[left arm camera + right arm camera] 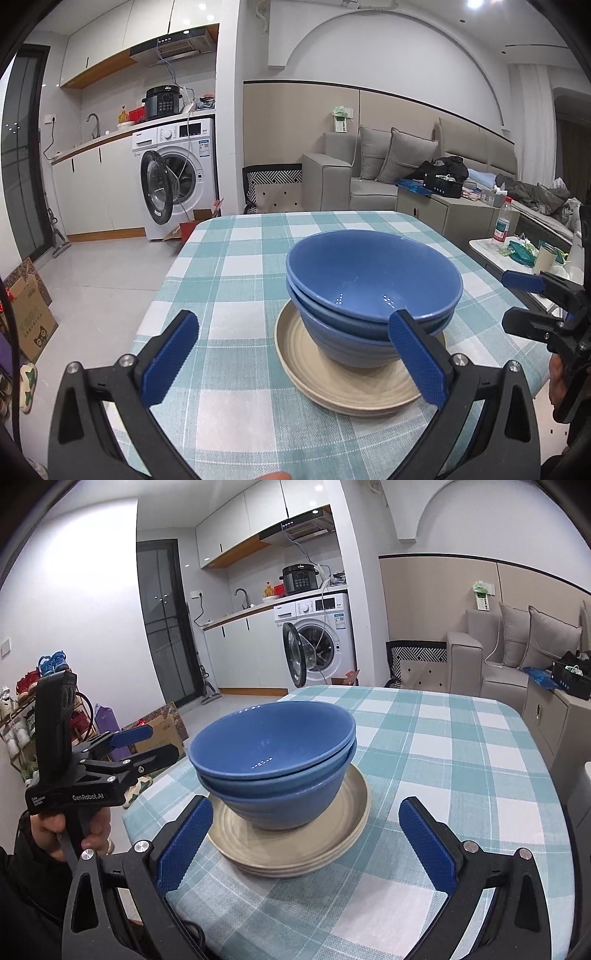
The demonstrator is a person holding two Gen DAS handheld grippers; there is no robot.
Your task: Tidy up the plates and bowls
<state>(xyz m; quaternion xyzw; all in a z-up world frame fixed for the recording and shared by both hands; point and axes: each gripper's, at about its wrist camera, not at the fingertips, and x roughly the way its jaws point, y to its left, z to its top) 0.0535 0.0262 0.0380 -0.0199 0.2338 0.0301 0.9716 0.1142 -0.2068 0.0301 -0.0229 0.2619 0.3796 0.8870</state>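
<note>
— Both tools, how are they held?
— Left tool (295,362) is spread wide, nothing gripped; its right pad overlaps the bowls' near edge in view, contact cannot be told. Right tool (306,842) is likewise wide and bare.
— And the bowls?
— Two blue bowls (273,753) are nested, seated on stacked beige plates (295,849) upon the checked table (461,746), at twelve o'clock from the right tool, one o'clock from the left.

Blue bowls (273,746) nested on beige plates (295,849), checked tablecloth (461,746)
</note>
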